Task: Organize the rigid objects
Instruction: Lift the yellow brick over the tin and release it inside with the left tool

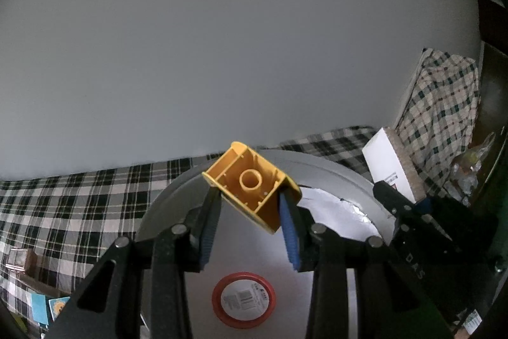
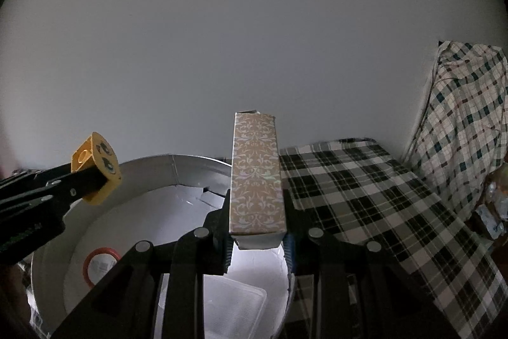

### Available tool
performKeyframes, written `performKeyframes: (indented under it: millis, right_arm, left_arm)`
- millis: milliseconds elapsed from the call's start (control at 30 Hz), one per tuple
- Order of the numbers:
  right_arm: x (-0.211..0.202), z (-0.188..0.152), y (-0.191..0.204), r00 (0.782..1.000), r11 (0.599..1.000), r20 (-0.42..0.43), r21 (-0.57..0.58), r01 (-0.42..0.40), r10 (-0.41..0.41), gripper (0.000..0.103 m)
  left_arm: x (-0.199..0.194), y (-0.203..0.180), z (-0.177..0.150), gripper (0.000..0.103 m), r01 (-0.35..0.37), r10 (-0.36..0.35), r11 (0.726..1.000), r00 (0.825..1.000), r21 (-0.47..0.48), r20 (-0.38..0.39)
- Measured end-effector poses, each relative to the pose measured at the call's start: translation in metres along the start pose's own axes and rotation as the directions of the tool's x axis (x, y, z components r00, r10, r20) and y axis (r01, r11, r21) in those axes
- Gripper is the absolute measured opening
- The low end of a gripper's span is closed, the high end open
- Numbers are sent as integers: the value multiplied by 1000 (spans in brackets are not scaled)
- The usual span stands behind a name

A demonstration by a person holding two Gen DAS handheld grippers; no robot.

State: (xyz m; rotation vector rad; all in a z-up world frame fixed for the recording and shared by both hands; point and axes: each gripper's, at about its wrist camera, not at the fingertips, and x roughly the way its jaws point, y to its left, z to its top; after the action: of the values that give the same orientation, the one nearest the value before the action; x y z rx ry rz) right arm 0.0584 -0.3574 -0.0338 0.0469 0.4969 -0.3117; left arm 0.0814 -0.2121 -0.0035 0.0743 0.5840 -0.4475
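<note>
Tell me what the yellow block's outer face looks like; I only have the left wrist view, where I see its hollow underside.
Observer: In the right wrist view, the yellow block has dark printed marks on the face that points away from the left gripper.
Operator: What is the right gripper carrying?
Observer: The right gripper is shut on a tall patterned box, beige with a pale floral print, held upright.
Operator: Anything in the round bin besides the red-rimmed lid?
Observer: Yes. Beside the red-rimmed lid, a flat clear rectangular piece lies on the floor of the round bin.
</note>
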Motion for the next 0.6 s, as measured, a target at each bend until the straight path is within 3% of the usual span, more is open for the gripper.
performKeyframes:
  millis: [400,433,500,567,600]
  right_arm:
    - [10,-4,11,994,997,-70,-14,-81,80,28]
    - [10,-5,12,993,996,-75,-13,-90,89,28]
    - [13,-6,15,991,995,-95,-21,-101,98,32]
    - [12,-8,19,992,996,-101,-41,-80,75,56]
    - [10,-8,19,994,997,-87,-47,-67,63,63]
  left_arm:
    - [18,-4,-6,39,-63,67,997,991,46,-111]
    - [18,-4,-6,43,-58,63,997,991,41,-117]
    - [16,-3,-5,80,-57,60,998,992,25,-112]
    - [11,0,-5,103,-66,66,998,994,2,-86]
    - [7,1,-5,102,-80,80,997,995,-6,-59]
